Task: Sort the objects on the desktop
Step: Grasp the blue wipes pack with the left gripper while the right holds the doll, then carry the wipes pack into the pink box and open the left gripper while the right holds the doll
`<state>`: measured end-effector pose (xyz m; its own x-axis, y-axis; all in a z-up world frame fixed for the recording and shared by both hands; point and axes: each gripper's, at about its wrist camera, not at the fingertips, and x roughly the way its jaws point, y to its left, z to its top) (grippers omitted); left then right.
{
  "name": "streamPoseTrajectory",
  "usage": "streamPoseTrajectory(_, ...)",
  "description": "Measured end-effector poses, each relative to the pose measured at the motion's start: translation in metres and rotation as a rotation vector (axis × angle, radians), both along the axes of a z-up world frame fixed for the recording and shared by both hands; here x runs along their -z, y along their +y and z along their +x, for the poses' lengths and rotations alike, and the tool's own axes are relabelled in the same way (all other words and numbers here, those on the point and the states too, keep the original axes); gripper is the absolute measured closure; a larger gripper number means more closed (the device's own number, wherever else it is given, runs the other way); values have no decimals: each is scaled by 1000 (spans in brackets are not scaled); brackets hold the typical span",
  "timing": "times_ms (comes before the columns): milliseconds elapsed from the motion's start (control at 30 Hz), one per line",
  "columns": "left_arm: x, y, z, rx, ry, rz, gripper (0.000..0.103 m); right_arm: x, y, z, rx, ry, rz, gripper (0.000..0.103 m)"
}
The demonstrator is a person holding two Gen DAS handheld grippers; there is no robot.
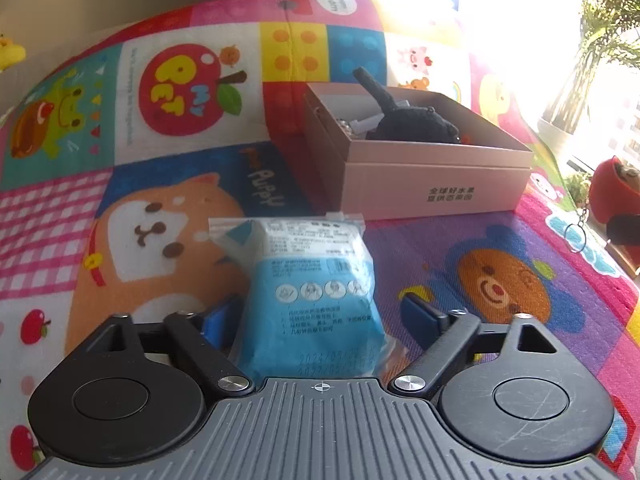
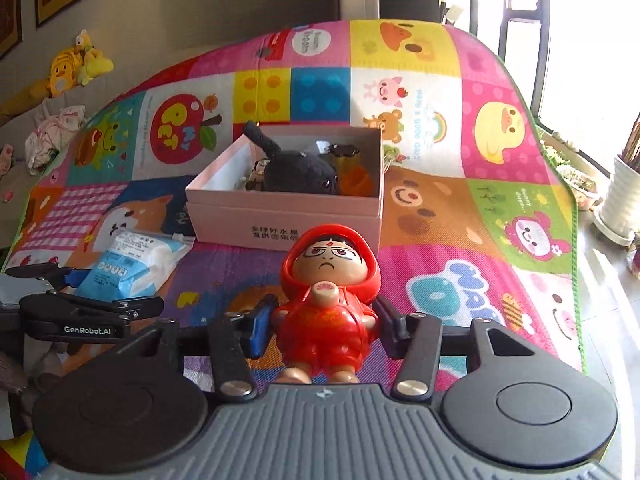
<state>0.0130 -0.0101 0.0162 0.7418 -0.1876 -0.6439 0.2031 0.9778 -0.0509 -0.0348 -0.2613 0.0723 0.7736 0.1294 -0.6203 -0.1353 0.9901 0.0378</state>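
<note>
2 handheld grippers worked over a worktop covered w/ a bright cartoon mat (image 2: 420,208).

The right gripper (image 2: 326,326) had its fingers pressed on both sides of a red hooded figurine (image 2: 328,304), held upright & facing the camera, prob. so it could go into the box w/o tipping.

The pink box (image 2: 280,220) sat open just beyond; a black plush (image 2: 300,170) & other small items were already in it.

The left gripper (image 1: 320,316) straddled a blue mask pack (image 1: 312,292) lying on the mat in front of the box. Its fingers stood fairly wide: the left one touched the pack, the right one stood clear, so no grip yet.
</note>
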Motion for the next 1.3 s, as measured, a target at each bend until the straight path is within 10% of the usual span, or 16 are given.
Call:
streamPoseTrajectory(333,-51,-19,-42,106,-124,14,54,-37,-5,-27,-7,-95,-4,51)
streamPoseTrajectory(533,-83,-33,-72,160,-229,29,52,-54,0,-40,-31,-154,-13,51)
streamPoseTrajectory(900,-49,-32,-64,97,-126,106,8,-33,-5,-45,-33,-98,17,51)
streamPoseTrajectory(1167,-9,-21,-35,27,14,88,12,9,5,-33,-44,16,6,51)
streamPoseTrajectory(1300,-6,-26,-30,51,19,77,38,19,8,-30,-60,42,1,51)
